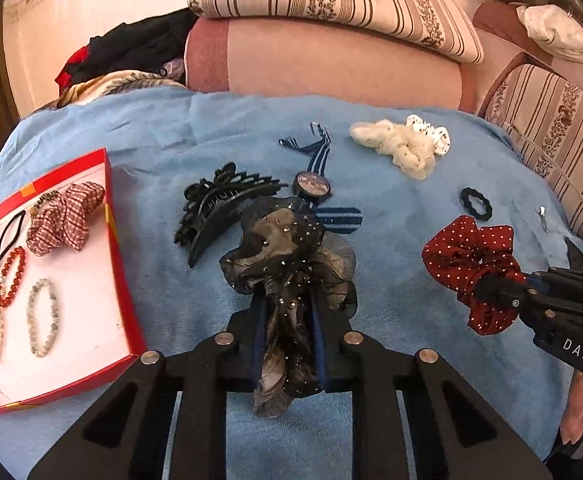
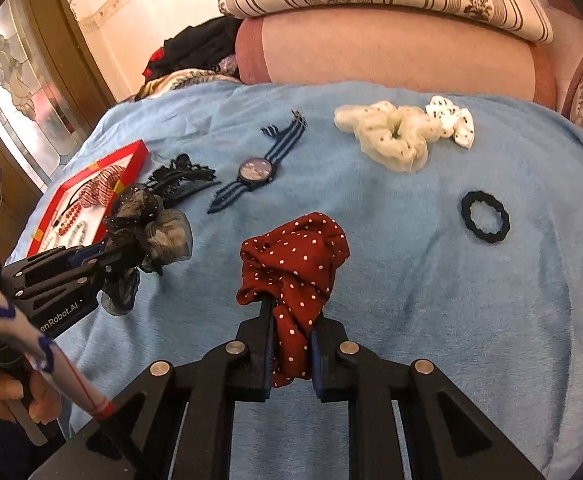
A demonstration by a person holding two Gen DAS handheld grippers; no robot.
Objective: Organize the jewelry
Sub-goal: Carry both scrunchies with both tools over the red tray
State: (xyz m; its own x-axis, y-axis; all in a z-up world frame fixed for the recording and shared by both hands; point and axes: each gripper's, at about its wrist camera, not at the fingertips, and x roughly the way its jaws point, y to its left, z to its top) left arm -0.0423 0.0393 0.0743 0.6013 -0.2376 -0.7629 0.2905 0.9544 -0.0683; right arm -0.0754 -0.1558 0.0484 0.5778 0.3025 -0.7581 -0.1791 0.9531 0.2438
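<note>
My left gripper (image 1: 289, 312) is shut on a sheer black sparkly scrunchie (image 1: 287, 256) and holds it over the blue blanket; it also shows in the right wrist view (image 2: 147, 232). My right gripper (image 2: 291, 316) is shut on a red polka-dot scrunchie (image 2: 295, 256), seen at the right of the left wrist view (image 1: 471, 264). A red tray (image 1: 125, 280) at the left holds a checked scrunchie (image 1: 65, 220), a black hair tie and three bead bracelets. A striped-strap watch (image 2: 256, 170), a black claw clip (image 1: 219, 208), a cream scrunchie (image 2: 391, 140) and a black hair tie (image 2: 485, 218) lie on the blanket.
A white dotted scrunchie (image 2: 453, 124) lies beside the cream one. A small metal clip (image 1: 542, 216) lies at the blanket's right edge. Pink bolster (image 1: 323, 60), striped cushions and piled clothes (image 1: 131, 48) stand behind the blanket. A wooden door (image 2: 23, 80) is at the left.
</note>
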